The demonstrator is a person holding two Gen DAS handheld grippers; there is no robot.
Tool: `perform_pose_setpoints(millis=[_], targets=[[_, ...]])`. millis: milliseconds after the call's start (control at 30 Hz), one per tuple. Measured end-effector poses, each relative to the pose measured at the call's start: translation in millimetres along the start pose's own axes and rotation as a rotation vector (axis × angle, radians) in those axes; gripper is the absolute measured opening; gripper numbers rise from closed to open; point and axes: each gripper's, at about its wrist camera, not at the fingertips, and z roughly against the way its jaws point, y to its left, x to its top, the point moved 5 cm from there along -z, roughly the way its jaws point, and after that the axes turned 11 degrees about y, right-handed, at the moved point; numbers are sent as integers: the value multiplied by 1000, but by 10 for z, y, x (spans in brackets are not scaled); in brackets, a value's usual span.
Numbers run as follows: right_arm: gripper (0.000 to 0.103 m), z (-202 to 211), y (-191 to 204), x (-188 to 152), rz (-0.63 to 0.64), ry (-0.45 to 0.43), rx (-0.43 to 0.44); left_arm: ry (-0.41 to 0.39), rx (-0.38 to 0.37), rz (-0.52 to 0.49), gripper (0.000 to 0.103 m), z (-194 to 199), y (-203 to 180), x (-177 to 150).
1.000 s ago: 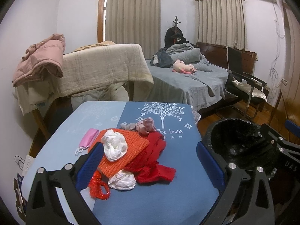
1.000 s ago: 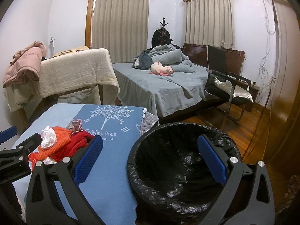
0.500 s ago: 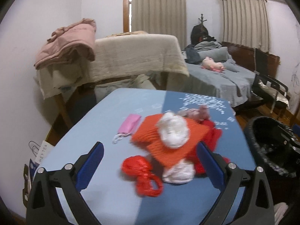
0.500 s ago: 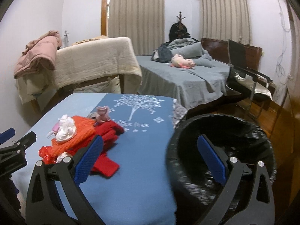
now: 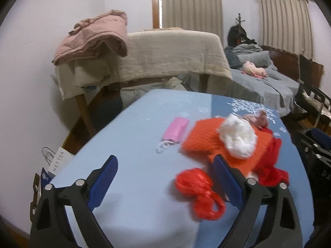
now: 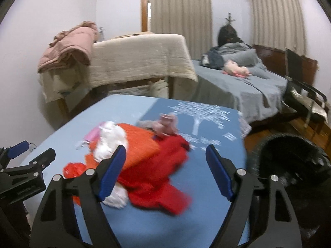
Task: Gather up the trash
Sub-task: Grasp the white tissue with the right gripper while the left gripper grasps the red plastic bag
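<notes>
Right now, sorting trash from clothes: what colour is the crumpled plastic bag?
Red plastic bag, clearest in the left wrist view.

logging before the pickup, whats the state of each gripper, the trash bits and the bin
left gripper: closing, nothing between pads
right gripper: closing, nothing gripped
red bag: crumpled, on table
white wad: atop orange knit
pink mask: flat on table
bin: lined, open

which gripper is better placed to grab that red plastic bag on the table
Left, probably. The red plastic bag lies just ahead of the left gripper, near its right finger. The right gripper faces the red cloth instead. Both jaws are closing, empty.
</notes>
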Motion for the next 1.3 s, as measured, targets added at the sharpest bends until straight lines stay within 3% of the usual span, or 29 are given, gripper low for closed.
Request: perform_pose_setpoints(millis=[333,433,500,567,600,633,1033,1300], targets=[[65,-529,563,135,52,56,98,-1,57,72,87,-193,445,74],[55,-610,681,107,85,76,109,7,61,85,87,-249,495,78],[37,-675,728,83,94,105,135,13,58,88,86,-270,508,68],[30,-693,735,53,92,118,163,18,57,86,86,-274,509,51],[17,-682,740,53,97,111,165,21,54,85,86,-279,505,45],[11,-652,748,62,108,104,173,23,50,83,86,-278,496,42],[11,-120,374,78,66,12,181,61,-48,25,84,-254,-3,-78],[11,-110,127,-127,35,48,152,159,-72,-35,60,-528,-317,-297]])
